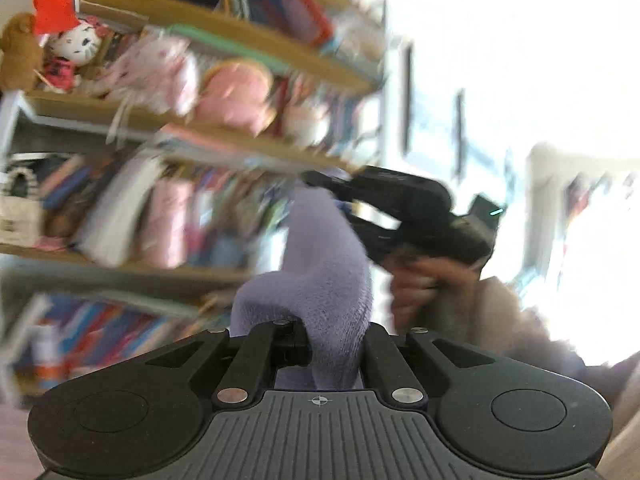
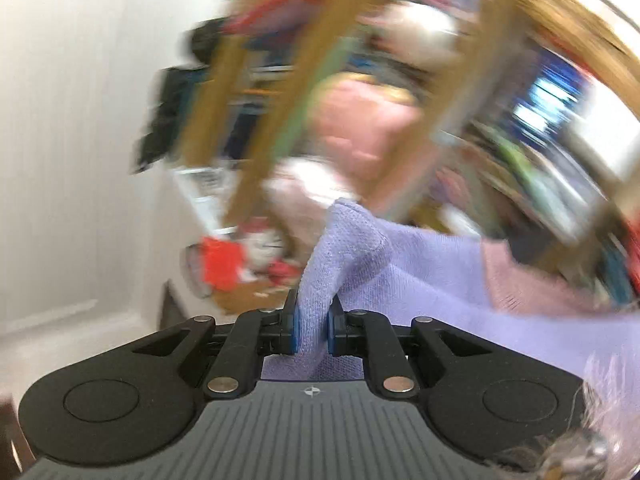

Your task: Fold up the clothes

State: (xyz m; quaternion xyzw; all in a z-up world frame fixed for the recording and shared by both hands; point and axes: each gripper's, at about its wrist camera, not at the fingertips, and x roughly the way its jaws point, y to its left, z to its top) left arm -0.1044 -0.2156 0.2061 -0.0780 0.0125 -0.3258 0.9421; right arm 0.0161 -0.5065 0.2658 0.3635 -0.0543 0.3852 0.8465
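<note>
Lilac garment [image 2: 400,276] | left gripper [image 1: 320,344] fingers grasping it | right gripper [image 2: 312,328] fingers grasping it

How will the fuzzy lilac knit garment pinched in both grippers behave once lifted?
The fuzzy lilac knit garment is probably floppy: it bends and sags away from the right gripper. Likely light, since a small pinch in the left gripper bears it. Its nap should resist slipping.
</note>
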